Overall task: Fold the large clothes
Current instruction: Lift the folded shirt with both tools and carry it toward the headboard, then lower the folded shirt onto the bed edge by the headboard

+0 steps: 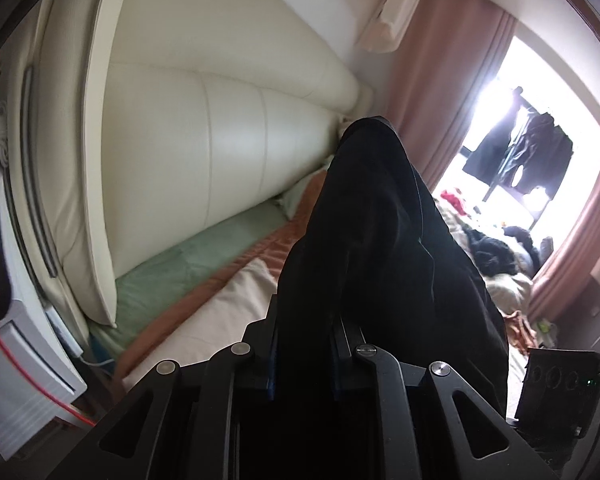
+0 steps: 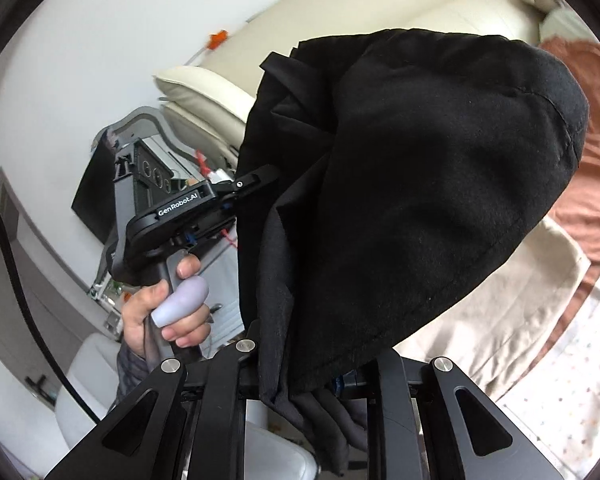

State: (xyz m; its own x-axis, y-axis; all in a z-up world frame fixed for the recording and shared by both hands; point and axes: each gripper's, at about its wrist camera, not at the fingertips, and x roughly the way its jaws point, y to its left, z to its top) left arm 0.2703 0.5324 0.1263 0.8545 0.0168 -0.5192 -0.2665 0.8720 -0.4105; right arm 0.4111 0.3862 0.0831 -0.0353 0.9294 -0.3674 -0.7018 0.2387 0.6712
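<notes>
A: Black woven cloth, soft and limp: the garment (image 2: pixel 400 184) fills the centre of the right wrist view and runs up the middle of the left wrist view, draped and bunched, held up above the bed (image 1: pixel 236 292).

B: State of the fingers?

A: Right gripper (image 2: pixel 312 376): narrow, clamped on a gathered edge at lower centre, folds hanging below the jaws. Left gripper (image 2: pixel 248 188): narrow, clamped on the cloth at the garment's left margin; a hand (image 2: pixel 168 304) holds its handle at lower left.

B: Handling properties?

A: Judged light to moderate in weight, no stiffness, sags wherever unsupported. Matte surface, so slip is unlikely; layers will bunch.

B: Where should it be gripped?

A: At a hem or seam, such as the stitched edge at right of the right wrist view, grippers spread well apart to tension the cloth flat.
</notes>
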